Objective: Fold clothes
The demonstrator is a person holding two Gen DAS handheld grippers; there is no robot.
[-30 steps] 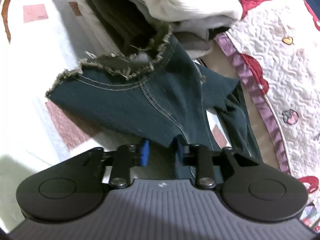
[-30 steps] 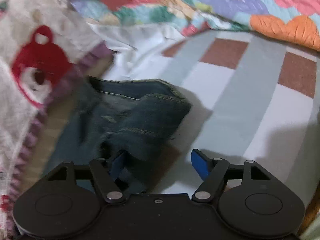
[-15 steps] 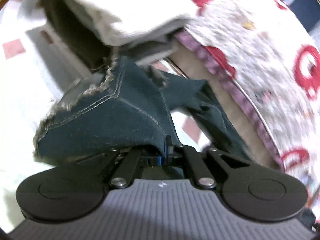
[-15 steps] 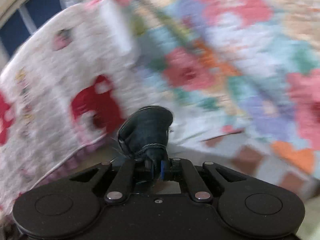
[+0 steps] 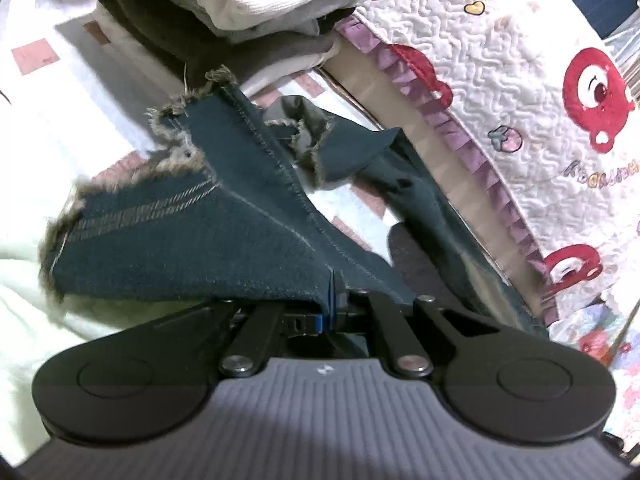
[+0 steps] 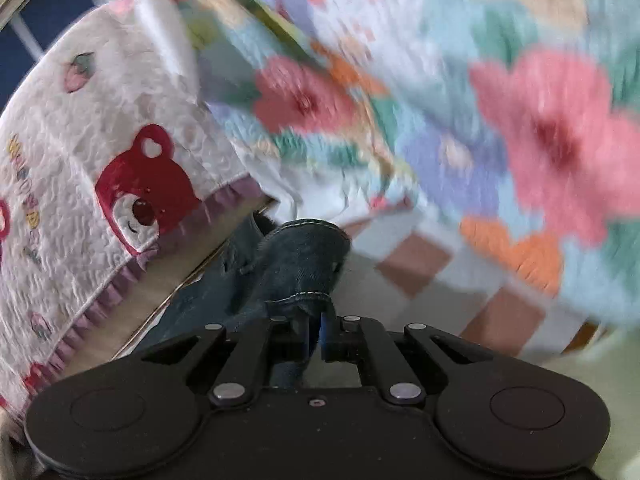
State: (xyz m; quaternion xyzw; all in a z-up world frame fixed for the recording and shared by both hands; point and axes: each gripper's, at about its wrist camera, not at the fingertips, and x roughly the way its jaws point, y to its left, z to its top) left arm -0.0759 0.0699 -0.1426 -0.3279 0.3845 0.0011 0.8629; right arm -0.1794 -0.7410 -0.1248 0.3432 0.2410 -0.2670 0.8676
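Note:
Dark blue jeans [image 5: 208, 240] with frayed hems lie partly lifted over the checked sheet. My left gripper [image 5: 331, 312] is shut on a leg end of the jeans, the fabric fanning out to the left. In the right wrist view my right gripper [image 6: 318, 332] is shut on a bunched, stitched edge of the jeans [image 6: 296, 264], which hangs toward the lower left. The blue pads are almost hidden by cloth.
A pile of folded clothes [image 5: 248, 4], white on top, sits beyond the jeans. A white quilted cover with red bears [image 5: 540, 92] borders the bed's side, also in the right wrist view [image 6: 100, 184]. A floral quilt [image 6: 480, 100] lies ahead, blurred. The checked sheet [image 6: 420, 268] is below.
Both grippers closed on the jeans, then lifted them. The left view now holds the leg end raised and spread; the right view swung up toward the floral quilt.

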